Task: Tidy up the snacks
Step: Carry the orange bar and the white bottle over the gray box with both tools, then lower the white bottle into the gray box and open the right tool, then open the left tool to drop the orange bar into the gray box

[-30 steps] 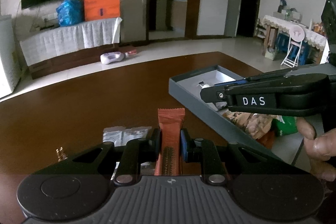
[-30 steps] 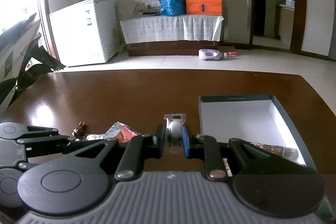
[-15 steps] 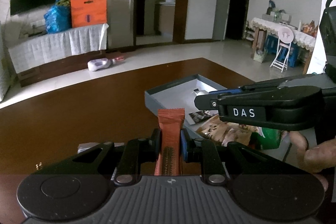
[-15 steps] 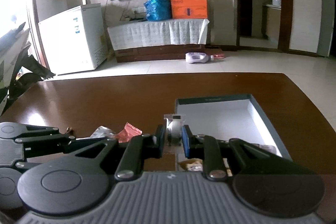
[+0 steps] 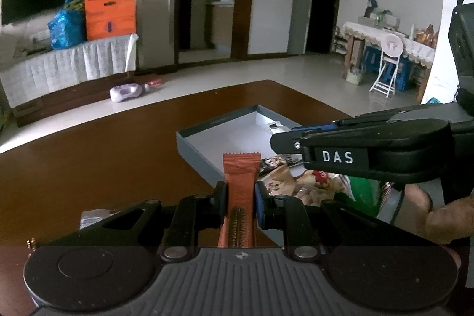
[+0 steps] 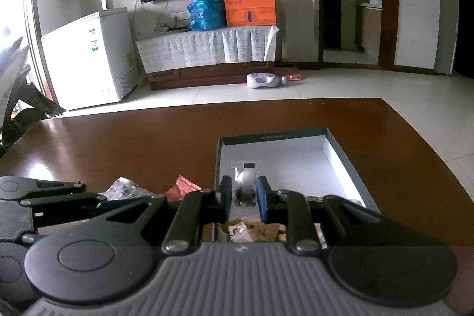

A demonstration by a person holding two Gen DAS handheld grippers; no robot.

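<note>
The box point(image 6: 340, 150) sits on the table point(image 6: 148, 138), loose packets point(image 6: 124, 188) lying to its left.

Dark brown glossy table point(image 6: 177, 138), rounded far corner. On it: open grey box point(image 6: 337, 147) w/ white inside (snack packs at its near end), a crinkled silver wrapper point(image 6: 124, 188) and a red wrapper point(image 6: 183, 185) just left of the box, both partly hidden.

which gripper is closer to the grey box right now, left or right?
Right. The right gripper, shut on a small clear packet, is over the grey box. The left gripper, holding an orange bar, is just short of its near-left wall.
</note>
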